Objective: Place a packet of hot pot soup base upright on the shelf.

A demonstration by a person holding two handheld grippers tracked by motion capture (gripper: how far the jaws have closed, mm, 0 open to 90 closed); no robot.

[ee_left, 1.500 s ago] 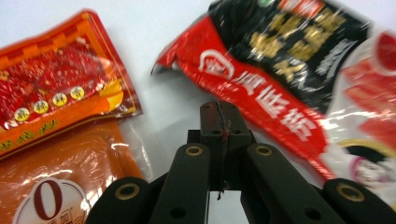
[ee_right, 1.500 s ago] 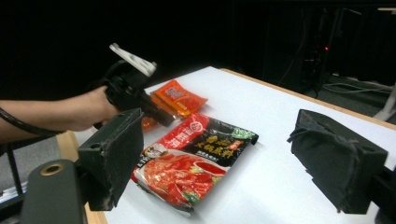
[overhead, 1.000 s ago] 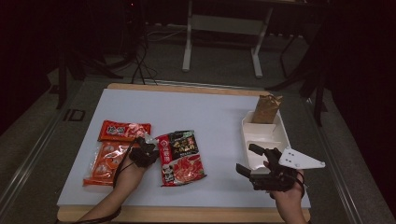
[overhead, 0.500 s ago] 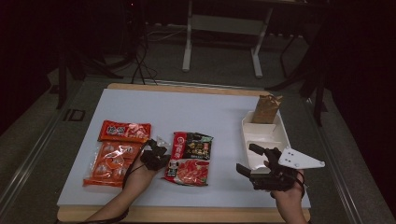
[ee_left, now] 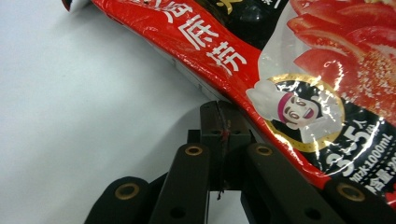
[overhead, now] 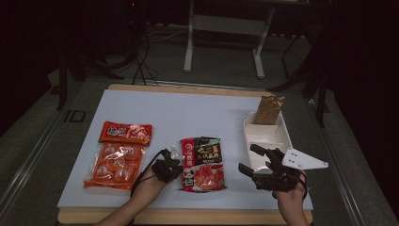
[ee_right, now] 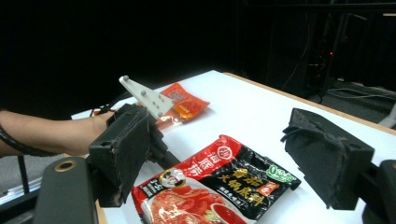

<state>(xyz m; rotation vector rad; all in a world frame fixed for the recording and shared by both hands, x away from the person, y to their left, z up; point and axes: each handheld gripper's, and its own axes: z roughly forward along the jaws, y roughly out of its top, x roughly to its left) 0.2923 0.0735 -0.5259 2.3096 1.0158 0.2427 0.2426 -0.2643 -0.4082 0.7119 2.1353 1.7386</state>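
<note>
Soup-base packet [overhead: 203, 163] flat on tabletop [overhead: 188, 113] | left tongs [overhead: 170, 168] clamped on its edge | right tongs [overhead: 254, 161] wide, empty, just beside, closing slightly.

The soup-base packet [overhead: 203, 163] lies between the snack packets [overhead: 117, 154] and the tray [overhead: 267, 137].

- Far half of tabletop [overhead: 188, 106]: bare, open passage.
- Left: orange snack packs [overhead: 117, 155].
- Centre near: soup-base packet [overhead: 203, 164].
- Right: white tray [overhead: 266, 139], brown bag [overhead: 269, 109] upright at its far end.
</note>
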